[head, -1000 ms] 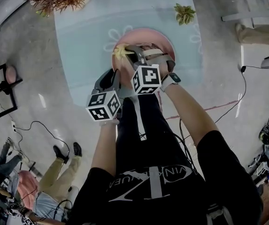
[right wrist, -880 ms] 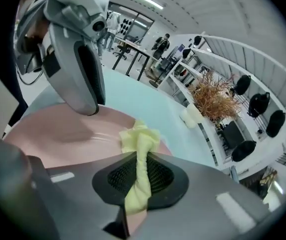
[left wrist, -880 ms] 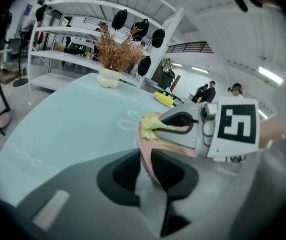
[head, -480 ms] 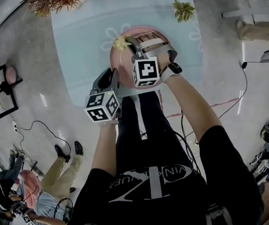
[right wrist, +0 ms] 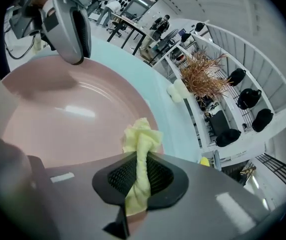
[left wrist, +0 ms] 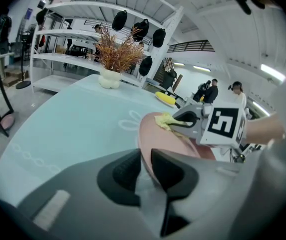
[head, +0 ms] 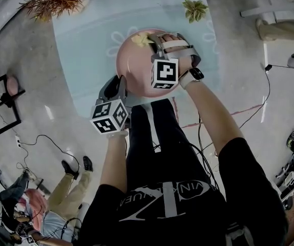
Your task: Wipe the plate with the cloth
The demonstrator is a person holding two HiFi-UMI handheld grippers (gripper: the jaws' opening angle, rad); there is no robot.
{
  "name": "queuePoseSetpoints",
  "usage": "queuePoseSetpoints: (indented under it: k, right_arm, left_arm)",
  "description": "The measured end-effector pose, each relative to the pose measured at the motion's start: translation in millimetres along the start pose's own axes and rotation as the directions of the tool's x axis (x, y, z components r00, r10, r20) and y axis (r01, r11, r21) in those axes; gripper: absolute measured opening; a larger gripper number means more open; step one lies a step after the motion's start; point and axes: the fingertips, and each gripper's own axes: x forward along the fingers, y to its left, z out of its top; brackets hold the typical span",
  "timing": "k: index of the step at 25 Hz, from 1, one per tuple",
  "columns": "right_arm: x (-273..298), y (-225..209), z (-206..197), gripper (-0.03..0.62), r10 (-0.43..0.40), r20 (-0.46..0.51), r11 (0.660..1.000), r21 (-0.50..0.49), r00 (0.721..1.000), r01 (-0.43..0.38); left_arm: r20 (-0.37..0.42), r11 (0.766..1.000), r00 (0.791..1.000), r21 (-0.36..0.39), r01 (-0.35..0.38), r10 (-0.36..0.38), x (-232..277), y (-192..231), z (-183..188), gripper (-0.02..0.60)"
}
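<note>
Moved over the last second: the cloth [head: 142, 38] and the right claw [head: 154, 40] have travelled from the plate's left rim round to its far rim, and more of the plate's face is now uncovered. Head view: pink plate [head: 134, 63], round, toward the near edge of the pale blue bench [head: 85, 45], face turned up to the camera. The left claw [head: 120, 86] is at its near-left rim. Whether the plate's underside rests on the bench cannot be told. Left gripper view: left claw [left wrist: 145, 159] closed onto the plate [left wrist: 162, 139], the rim pinched edgewise between the two pads. The plate slopes up and away from the grip toward the cloth [left wrist: 163, 120], which the right claw [left wrist: 182, 124] carries. Right gripper view: right claw [right wrist: 140, 171] clamped tight on the cloth [right wrist: 142, 139], a yellow strip twisted thin between the pads. Its long axis runs along the jaws, and its bunched free end points forward onto the plate [right wrist: 68, 119] just inside the rim next to the bench [right wrist: 165, 109]. The left claw [right wrist: 75, 56] grips the opposite rim. Progress, as judged: wiping is under way, with the cloth in contact at the far rim. The plate's face shows glossy and unmarked, so how much remains unwiped cannot be read; releasing the plate and cloth is not yet done.
</note>
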Motion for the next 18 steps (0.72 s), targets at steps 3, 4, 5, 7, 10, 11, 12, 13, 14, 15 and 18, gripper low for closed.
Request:
queuePoseSetpoints:
  k: [3, 4, 5, 7, 10, 11, 12, 13, 14, 15, 18]
  right_arm:
    - [-3.8, 0.9, -11.7, 0.038, -0.009, -0.031, 1.0, 0.009, 0.999, 0.01]
    - [-5.5, 1.9, -15.5, 0.038, -0.012, -0.041, 1.0, 0.013, 0.999, 0.013]
    - [-7.4, 3.1, -19.2, 0.037, -0.014, -0.051, 1.0, 0.015, 0.999, 0.015]
    - [-11.0, 6.3, -26.1, 0.037, -0.015, -0.069, 1.0, 0.01, 0.998, 0.016]
    - [-16.2, 10.2, -35.3, 0.037, -0.019, -0.09, 1.0, -0.009, 0.996, 0.018]
    - [-18.4, 11.5, -38.0, 0.037, -0.021, -0.097, 1.0, -0.015, 0.995, 0.02]
    - [-21.0, 13.3, -40.4, 0.037, -0.022, -0.102, 1.0, -0.02, 0.995, 0.02]
    - [-23.7, 15.4, -42.4, 0.037, -0.022, -0.106, 1.0, -0.024, 0.994, 0.019]
    - [-25.9, 17.2, -44.3, 0.037, -0.021, -0.107, 0.999, -0.029, 0.994, 0.018]
    - [-27.5, 18.4, -46.1, 0.037, -0.023, -0.109, 0.999, -0.036, 0.994, 0.019]
    - [-31.1, 22.1, -51.5, 0.037, -0.031, -0.114, 0.998, -0.063, 0.993, 0.024]
  left_arm:
    - [-0.003, 1.0, 1.0, 0.003, -0.003, 0.003, 0.1, 0.5, -0.1, 0.0]
    - [-0.003, 1.0, 1.0, 0.004, -0.003, 0.003, -0.2, 0.5, -0.2, 0.0]
    - [-0.004, 1.0, 1.0, 0.005, -0.003, 0.003, -0.4, 0.3, -0.2, 0.0]
    - [-0.007, 1.0, 1.0, 0.009, -0.002, 0.002, -0.7, -0.2, -0.2, 0.0]
    - [-0.009, 1.0, 1.0, 0.013, -0.002, 0.002, -0.8, 0.0, 0.1, 0.0]
    - [-0.01, 1.0, 1.0, 0.014, -0.002, 0.002, -1.2, -0.1, 0.1, 0.0]
    - [-0.012, 1.0, 1.0, 0.016, -0.002, 0.003, -1.8, -0.3, 0.0, 0.0]
    - [-0.013, 1.0, 1.0, 0.017, -0.003, 0.003, -2.3, -0.6, -0.3, 0.0]
    - [-0.013, 1.0, 1.0, 0.018, -0.003, 0.003, -2.2, -1.0, -0.3, 0.0]
    - [-0.01, 1.0, 1.0, 0.019, -0.003, 0.003, -1.6, -1.3, -0.1, 0.0]
    - [-0.001, 1.0, 1.0, 0.019, -0.003, 0.003, 0.7, -1.3, 0.3, 0.0]
